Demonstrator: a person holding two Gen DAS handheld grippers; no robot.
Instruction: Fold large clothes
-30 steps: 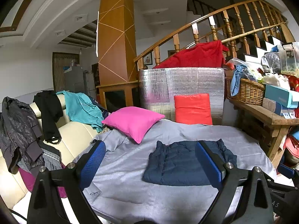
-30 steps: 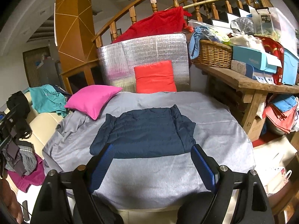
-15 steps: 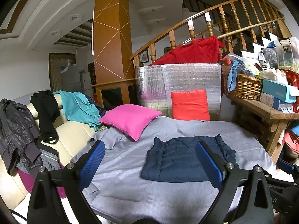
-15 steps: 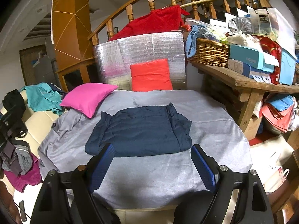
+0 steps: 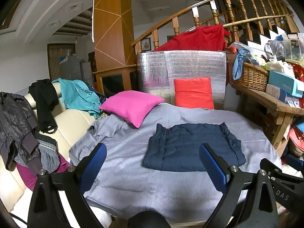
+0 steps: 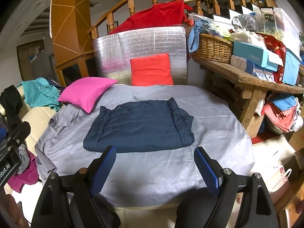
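Note:
A dark navy padded jacket (image 5: 191, 148) (image 6: 140, 127) lies folded into a flat rectangle in the middle of a grey cloth-covered table (image 5: 133, 180) (image 6: 214, 133). My left gripper (image 5: 153, 152) hovers above the near edge of the table, left of the jacket's middle, its blue-padded fingers wide apart with nothing between them. My right gripper (image 6: 153, 153) hangs just short of the jacket's near edge, open and holding nothing. Neither gripper touches the fabric.
A pink cushion (image 5: 131, 107) and an orange-red cushion (image 5: 193, 93) sit at the table's far side against a silver foil panel (image 5: 182, 70). Clothes hang over a cream sofa (image 5: 62, 125) to the left. A cluttered wooden shelf (image 6: 252, 76) with a wicker basket (image 6: 212, 47) stands right.
The left gripper has sunk a little and tipped downward, so the jacket sits higher between its fingers. The right view has also tipped down slightly. The jacket has not moved.

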